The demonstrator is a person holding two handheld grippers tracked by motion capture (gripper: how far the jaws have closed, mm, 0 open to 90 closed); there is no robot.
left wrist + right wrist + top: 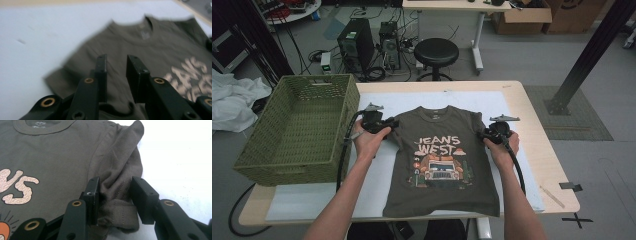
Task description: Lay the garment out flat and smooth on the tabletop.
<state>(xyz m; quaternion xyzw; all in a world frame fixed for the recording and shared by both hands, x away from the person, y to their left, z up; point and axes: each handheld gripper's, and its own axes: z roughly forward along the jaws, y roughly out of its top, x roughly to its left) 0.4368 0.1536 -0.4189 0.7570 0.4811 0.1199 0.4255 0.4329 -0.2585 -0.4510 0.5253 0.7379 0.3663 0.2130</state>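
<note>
left claw (393, 123): apart over T-shirt (443, 160) sleeve | right claw (482, 134): apart, straddling sleeve

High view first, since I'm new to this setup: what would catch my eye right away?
A dark olive T-shirt with a printed jeep and lettering lies flat in the middle of the white mat. A claw sits at each sleeve: the left claw open over the shirt's edge, the right claw with the bunched sleeve between its jaws. A big green woven basket stands at the table's left end.
</note>
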